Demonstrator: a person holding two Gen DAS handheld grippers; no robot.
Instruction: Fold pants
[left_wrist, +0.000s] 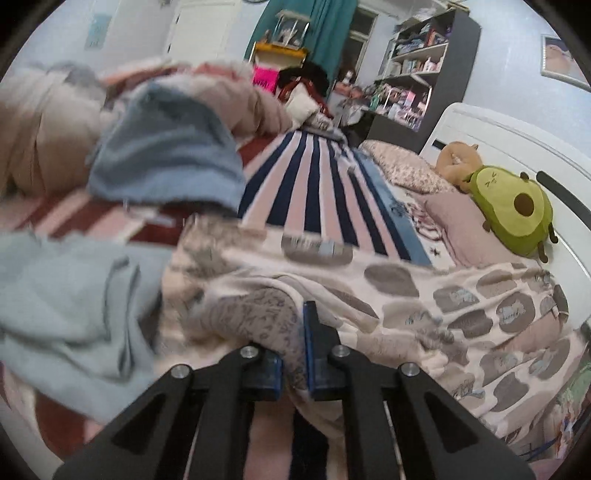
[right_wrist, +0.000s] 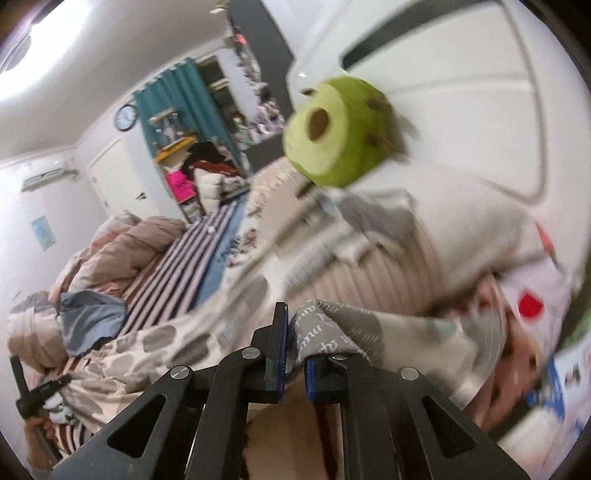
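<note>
The pants are cream fabric with grey oval spots, spread across the bed in front of both cameras. My left gripper is shut on a bunched fold of the pants; cloth drapes over its left finger. My right gripper is shut on another fold of the pants, which hangs over its right finger. In the right wrist view the left gripper shows small at the far left, by the spotted cloth.
A pink and navy striped blanket covers the bed. Blue and beige clothes pile at the left. An avocado plush and pillows lie by the white headboard. A bookshelf stands behind.
</note>
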